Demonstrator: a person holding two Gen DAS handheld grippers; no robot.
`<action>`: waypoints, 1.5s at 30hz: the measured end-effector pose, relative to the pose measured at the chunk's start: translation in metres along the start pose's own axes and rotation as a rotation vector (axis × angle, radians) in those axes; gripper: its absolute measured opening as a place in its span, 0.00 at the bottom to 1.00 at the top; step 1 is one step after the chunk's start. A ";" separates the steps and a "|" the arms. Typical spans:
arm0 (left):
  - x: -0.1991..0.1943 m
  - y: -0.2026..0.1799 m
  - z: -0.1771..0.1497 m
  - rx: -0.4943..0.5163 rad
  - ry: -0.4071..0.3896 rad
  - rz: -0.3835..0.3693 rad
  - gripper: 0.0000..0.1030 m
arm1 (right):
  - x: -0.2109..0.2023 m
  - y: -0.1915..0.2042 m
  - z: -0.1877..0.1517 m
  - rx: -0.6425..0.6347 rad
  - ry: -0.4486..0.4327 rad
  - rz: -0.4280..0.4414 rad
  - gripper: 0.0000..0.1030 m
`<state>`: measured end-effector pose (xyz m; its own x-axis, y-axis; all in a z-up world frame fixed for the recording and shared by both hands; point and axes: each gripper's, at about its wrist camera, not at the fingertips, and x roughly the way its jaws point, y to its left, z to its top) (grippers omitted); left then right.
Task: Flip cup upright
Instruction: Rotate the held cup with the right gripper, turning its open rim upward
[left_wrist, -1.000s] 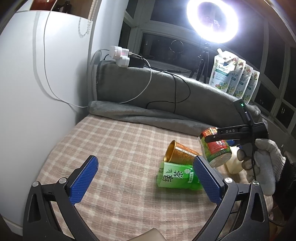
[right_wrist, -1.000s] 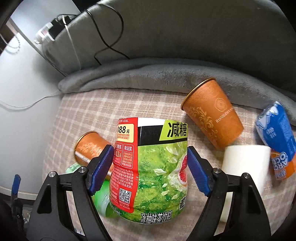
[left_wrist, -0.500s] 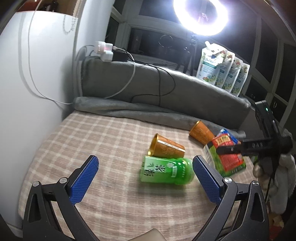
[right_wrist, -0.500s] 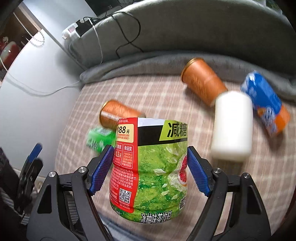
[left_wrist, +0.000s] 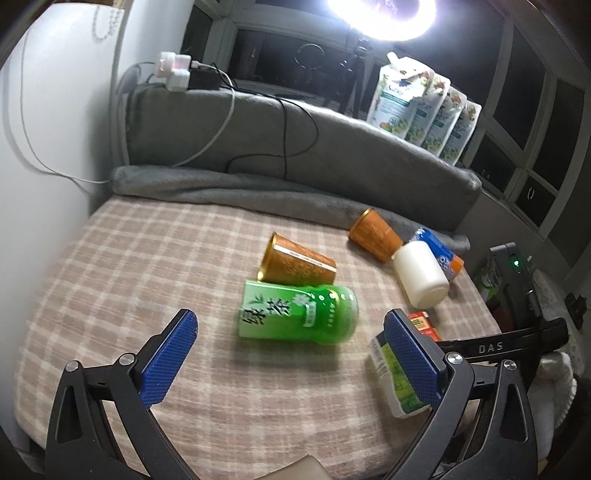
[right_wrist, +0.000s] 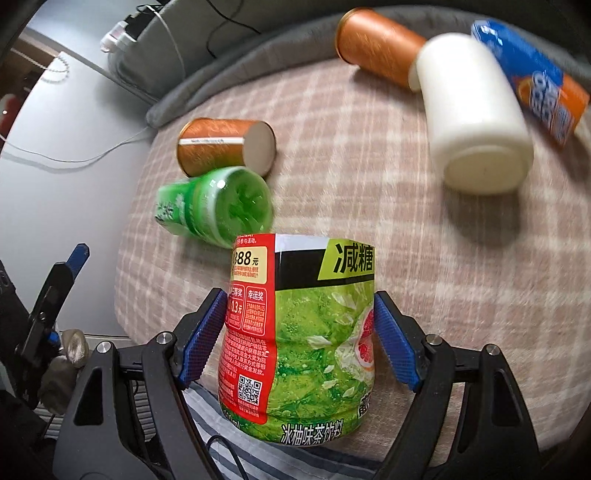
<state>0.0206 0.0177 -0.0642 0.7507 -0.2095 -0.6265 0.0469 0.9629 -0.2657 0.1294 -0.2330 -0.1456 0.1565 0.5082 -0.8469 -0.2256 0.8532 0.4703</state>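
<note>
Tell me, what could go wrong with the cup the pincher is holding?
1. The right gripper holds the green-and-red labelled plastic cup near the edge of the pink checked blanket; set down there, it might topple off.
2. The cloth looks soft, so the cup may tip.
3. The green tea-labelled plastic cup lies close by; a swing might knock it rolling.

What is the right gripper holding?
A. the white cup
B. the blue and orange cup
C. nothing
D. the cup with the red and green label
D: the right gripper has its blue pads pressed on both sides of the red and green cup, while the white cup lies on the checked cloth.
</note>
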 end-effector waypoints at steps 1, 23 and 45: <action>0.001 -0.001 0.000 0.000 0.006 -0.003 0.98 | 0.000 0.000 0.000 0.000 -0.003 0.002 0.80; 0.060 -0.018 -0.009 -0.188 0.317 -0.284 0.96 | -0.082 -0.017 -0.038 -0.031 -0.266 0.070 0.82; 0.141 -0.055 0.001 -0.229 0.546 -0.343 0.93 | -0.102 -0.093 -0.067 0.169 -0.346 0.057 0.82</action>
<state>0.1244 -0.0643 -0.1376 0.2753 -0.6101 -0.7430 0.0374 0.7791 -0.6258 0.0696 -0.3716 -0.1199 0.4702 0.5401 -0.6980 -0.0860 0.8151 0.5729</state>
